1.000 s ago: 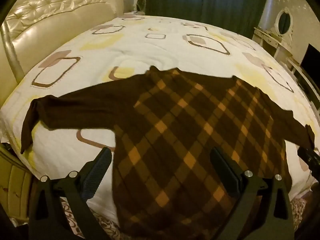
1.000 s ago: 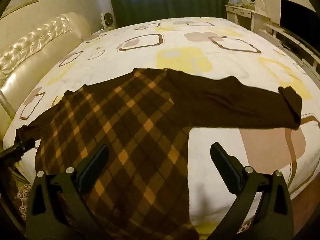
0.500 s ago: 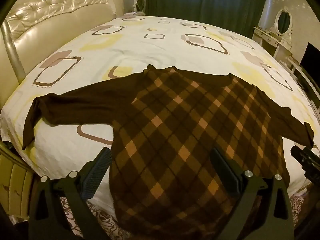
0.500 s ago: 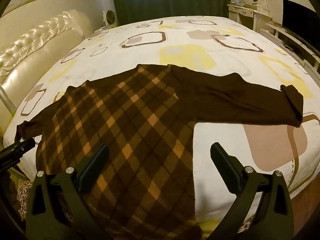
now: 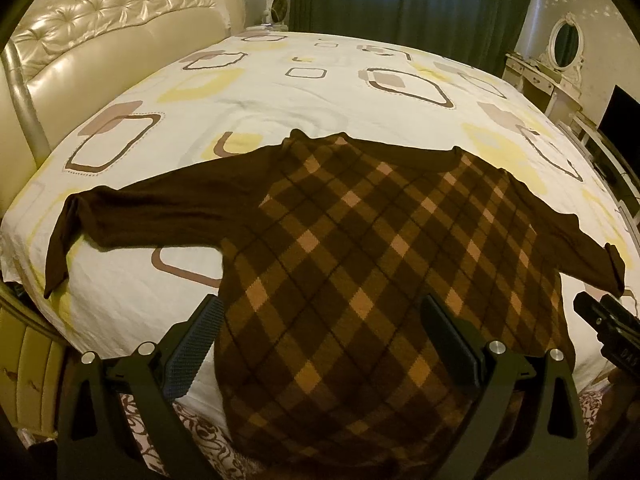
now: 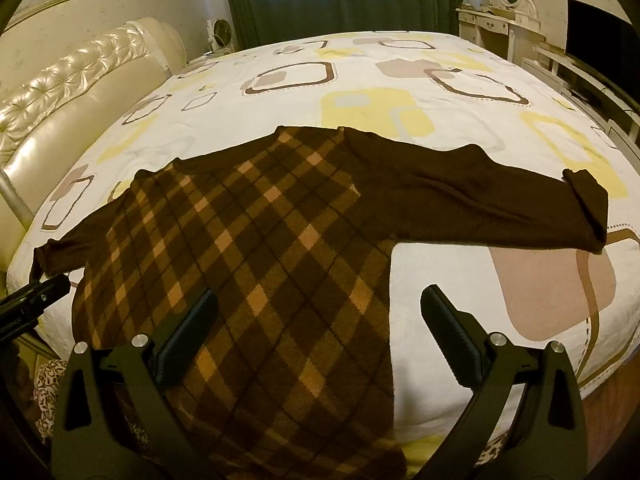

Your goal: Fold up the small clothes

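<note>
A brown sweater (image 5: 352, 256) with an orange diamond check lies spread flat on the bed, both plain brown sleeves out to the sides, its hem hanging over the near edge. My left gripper (image 5: 320, 320) hovers open above the lower left of the body, nothing between its fingers. In the right wrist view the same sweater (image 6: 256, 264) fills the left half, and my right gripper (image 6: 320, 316) stands open above its lower right edge. Each gripper shows at the edge of the other's view: the right gripper (image 5: 608, 320) and the left gripper (image 6: 32, 304).
The bed (image 5: 280, 92) carries a white cover with yellow and brown squares. A padded cream headboard (image 5: 100, 40) runs along the left. A white dressing table with an oval mirror (image 5: 560, 52) and a dark screen (image 6: 596, 36) stand at the right; dark curtains hang behind.
Both grippers have drawn back and risen slightly from the sweater, so more of its hem and the bed edge shows. Both stay open; the sweater has not moved.
</note>
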Action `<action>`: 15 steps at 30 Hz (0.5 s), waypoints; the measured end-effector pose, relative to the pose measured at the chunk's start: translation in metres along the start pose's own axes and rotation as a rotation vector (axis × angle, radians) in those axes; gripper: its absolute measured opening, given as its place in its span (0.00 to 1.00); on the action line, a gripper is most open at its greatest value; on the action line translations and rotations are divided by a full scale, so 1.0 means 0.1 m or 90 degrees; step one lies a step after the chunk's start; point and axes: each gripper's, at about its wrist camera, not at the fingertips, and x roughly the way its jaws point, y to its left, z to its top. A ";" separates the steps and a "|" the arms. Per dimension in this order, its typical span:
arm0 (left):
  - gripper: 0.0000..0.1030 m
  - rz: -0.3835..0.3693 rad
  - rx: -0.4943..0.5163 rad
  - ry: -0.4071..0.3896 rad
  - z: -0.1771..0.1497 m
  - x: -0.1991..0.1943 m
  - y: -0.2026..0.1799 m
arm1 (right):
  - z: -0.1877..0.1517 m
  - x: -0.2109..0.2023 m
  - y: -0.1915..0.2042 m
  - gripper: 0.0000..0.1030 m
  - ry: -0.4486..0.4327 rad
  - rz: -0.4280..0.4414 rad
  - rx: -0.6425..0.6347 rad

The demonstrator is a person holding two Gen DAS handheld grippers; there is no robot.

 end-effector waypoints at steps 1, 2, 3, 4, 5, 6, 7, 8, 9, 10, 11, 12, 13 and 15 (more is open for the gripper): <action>0.95 0.000 -0.001 -0.001 0.00 0.00 0.00 | 0.00 0.00 0.00 0.98 0.001 0.000 0.000; 0.95 0.000 -0.002 -0.002 0.00 0.00 0.00 | 0.00 0.00 0.00 0.98 0.001 0.001 0.000; 0.95 0.000 -0.002 -0.002 0.00 0.00 0.00 | 0.00 0.01 0.00 0.98 0.001 0.000 0.000; 0.95 -0.001 -0.002 -0.001 0.00 -0.01 0.00 | -0.01 0.01 0.00 0.98 0.002 -0.001 0.000; 0.95 0.000 -0.003 -0.002 0.00 -0.01 -0.01 | -0.01 0.01 0.00 0.98 0.002 -0.001 0.000; 0.95 0.002 -0.003 -0.002 0.00 -0.01 -0.01 | -0.01 0.02 0.00 0.98 0.002 -0.001 0.000; 0.95 0.004 -0.004 -0.002 0.00 -0.01 -0.01 | -0.02 0.02 0.00 0.98 0.002 -0.001 0.000; 0.95 0.003 -0.005 -0.002 0.00 -0.01 -0.01 | -0.02 0.02 0.00 0.98 0.002 -0.001 0.000; 0.95 0.002 -0.006 -0.001 -0.01 -0.01 -0.01 | -0.02 0.03 0.01 0.98 0.002 -0.001 -0.001; 0.95 0.002 -0.007 -0.001 -0.01 -0.01 -0.01 | -0.02 0.03 0.01 0.98 0.002 -0.001 -0.001; 0.95 0.003 -0.007 -0.001 -0.01 -0.01 -0.01 | -0.02 0.03 0.01 0.98 0.001 -0.001 -0.001; 0.95 0.003 -0.007 -0.001 -0.01 -0.01 -0.01 | -0.02 0.03 0.01 0.98 0.001 -0.001 -0.001; 0.95 0.002 -0.006 -0.001 -0.01 -0.01 -0.01 | -0.02 0.03 0.01 0.98 0.002 -0.001 -0.001; 0.95 0.002 -0.006 -0.002 -0.01 -0.01 -0.01 | -0.02 0.03 0.01 0.98 0.002 -0.002 -0.001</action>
